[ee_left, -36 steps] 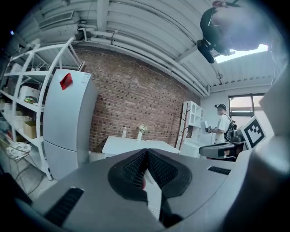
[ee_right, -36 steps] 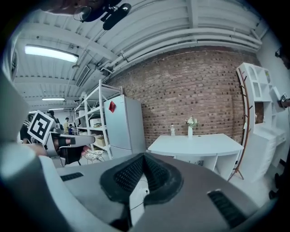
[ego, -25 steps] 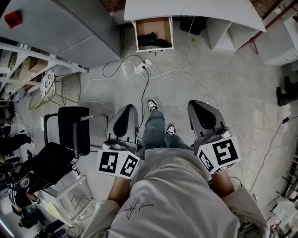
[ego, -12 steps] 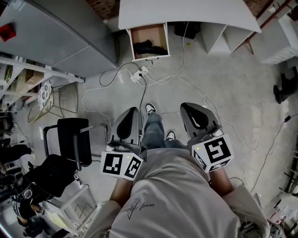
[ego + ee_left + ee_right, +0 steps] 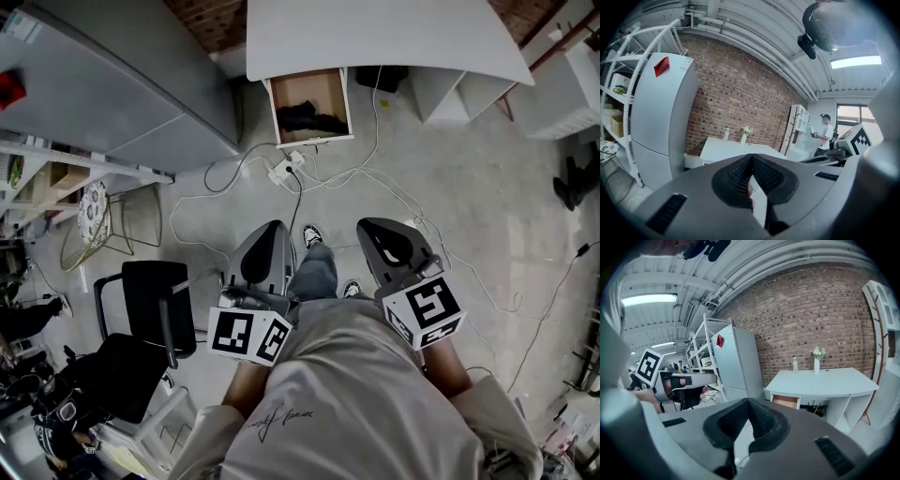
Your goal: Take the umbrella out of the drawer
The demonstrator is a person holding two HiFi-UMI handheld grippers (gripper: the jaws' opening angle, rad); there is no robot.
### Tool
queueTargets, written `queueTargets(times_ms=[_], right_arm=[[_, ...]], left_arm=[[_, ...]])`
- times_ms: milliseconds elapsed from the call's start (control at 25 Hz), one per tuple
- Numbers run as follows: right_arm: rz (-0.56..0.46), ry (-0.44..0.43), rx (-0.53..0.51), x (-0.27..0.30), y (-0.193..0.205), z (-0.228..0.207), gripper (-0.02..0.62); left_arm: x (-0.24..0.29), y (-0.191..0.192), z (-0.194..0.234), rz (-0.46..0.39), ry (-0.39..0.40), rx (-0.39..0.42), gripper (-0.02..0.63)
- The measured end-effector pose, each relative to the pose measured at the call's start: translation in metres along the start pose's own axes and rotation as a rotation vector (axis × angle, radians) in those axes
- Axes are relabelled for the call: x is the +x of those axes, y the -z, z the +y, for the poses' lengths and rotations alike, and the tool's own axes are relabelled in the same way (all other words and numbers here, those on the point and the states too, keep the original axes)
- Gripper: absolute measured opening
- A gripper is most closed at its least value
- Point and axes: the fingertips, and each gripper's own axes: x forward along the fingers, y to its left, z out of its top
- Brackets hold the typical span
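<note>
My left claw (image 5: 751, 157) and right claw (image 5: 749, 402) are both pressed together, empty. The far drawer (image 5: 315, 142) holds a dark bundle (image 5: 310, 119) I can't identify.

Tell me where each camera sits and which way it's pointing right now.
Head view: on the person's head, looking steeply down at floor and open drawer; shows shirt, legs, left tongs, right tongs.
Left gripper view: on the left tongs, facing fridge and desk; own shut jaws show.
Right gripper view: on the right tongs, facing desk and drawer; shut jaws and left tongs show.
Shared: all see the desk.
</note>
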Motion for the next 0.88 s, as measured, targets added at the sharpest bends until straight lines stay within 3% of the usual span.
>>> queueTargets(times_ms=[480, 880], right_arm=[[-0.014, 0.01, -0.02, 0.104, -0.056, -0.021, 0.015], [0.013, 0.036, -0.049, 0.159, -0.084, -0.021, 0.015]], left_arm=[[0.072, -0.036, 0.075, 0.014, 0.065, 0.019, 0.017], [0.094, -0.052, 0.123, 0.024, 0.097, 0.0, 0.017]])
